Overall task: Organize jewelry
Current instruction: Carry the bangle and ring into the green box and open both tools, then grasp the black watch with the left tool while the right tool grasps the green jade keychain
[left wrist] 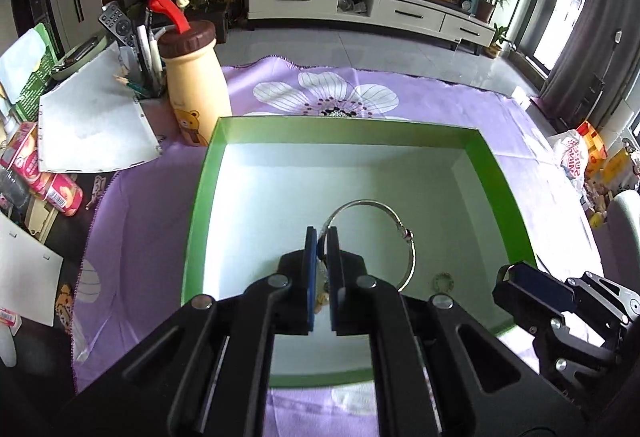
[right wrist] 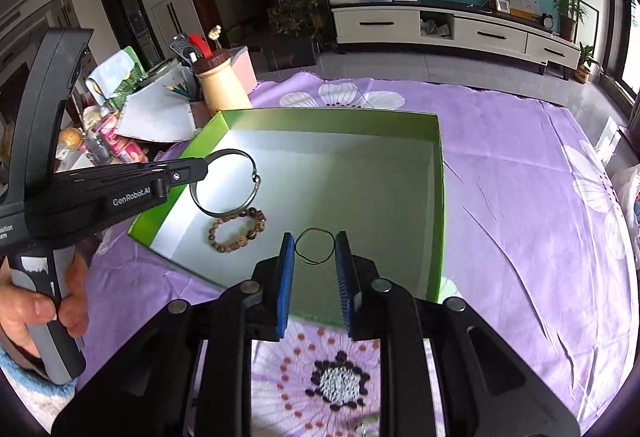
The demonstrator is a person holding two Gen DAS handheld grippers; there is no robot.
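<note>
Gripping silver bangle point(left wrist: 384, 233); only right view shows bead bracelet point(right wrist: 237, 229)

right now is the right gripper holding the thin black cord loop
No, the right gripper stands open with the black cord loop lying on the green box floor.

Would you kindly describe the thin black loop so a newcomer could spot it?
Find the green box on the purple cloth. On its pale floor, the black loop lies before the open right tool, plain cord, unlike the beaded bracelet and silver bangle.
</note>
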